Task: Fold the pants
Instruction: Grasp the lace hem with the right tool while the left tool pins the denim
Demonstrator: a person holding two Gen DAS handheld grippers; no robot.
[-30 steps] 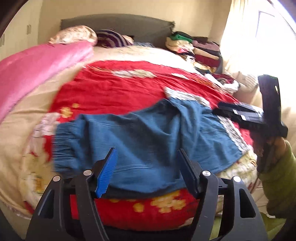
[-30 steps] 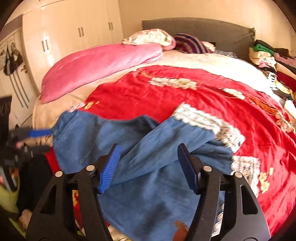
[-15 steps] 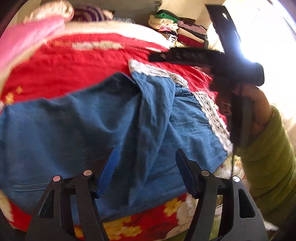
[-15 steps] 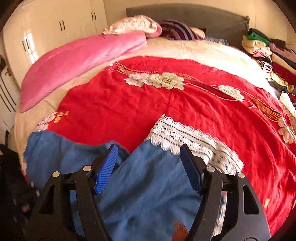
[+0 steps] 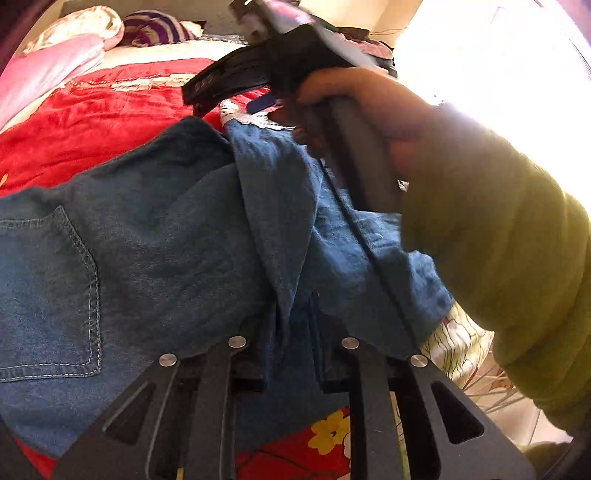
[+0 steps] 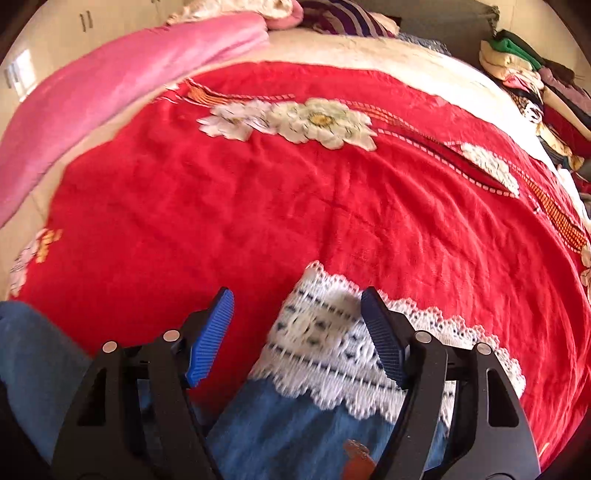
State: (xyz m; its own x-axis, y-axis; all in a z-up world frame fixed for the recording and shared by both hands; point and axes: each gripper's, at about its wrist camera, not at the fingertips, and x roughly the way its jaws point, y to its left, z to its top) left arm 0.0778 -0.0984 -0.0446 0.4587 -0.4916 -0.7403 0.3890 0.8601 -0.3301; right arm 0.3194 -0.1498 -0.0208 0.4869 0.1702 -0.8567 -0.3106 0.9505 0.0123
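Gripping a bunched fold of the pants (image 5: 155, 236), your left tool (image 5: 291, 343) has its two fingers drawn together on the denim at the near edge of the bed (image 6: 388, 48); the fingertips are buried in the cloth. A back pocket (image 5: 48, 295) with pale stitching lies flat to the left of that grip. The pants spread across the red blanket (image 6: 295, 206), waist end near you, one leg running away toward its white lace cuff (image 6: 332, 354).

Your right hand (image 5: 354, 110), in a green sleeve (image 5: 506, 229), holds the right tool (image 6: 297, 332) above the far leg. Seen from its own camera, that tool stands apart, its blue pads (image 6: 210, 336) on either side of the lace cuff's left part; whether they touch the cloth cannot be told.

Beyond the cuff, white flowers (image 6: 295, 120) mark the blanket. A pink quilt (image 6: 122, 85) lies along the left side, a striped pillow (image 6: 343, 18) at the head, and stacked clothes (image 6: 524, 70) at far right.
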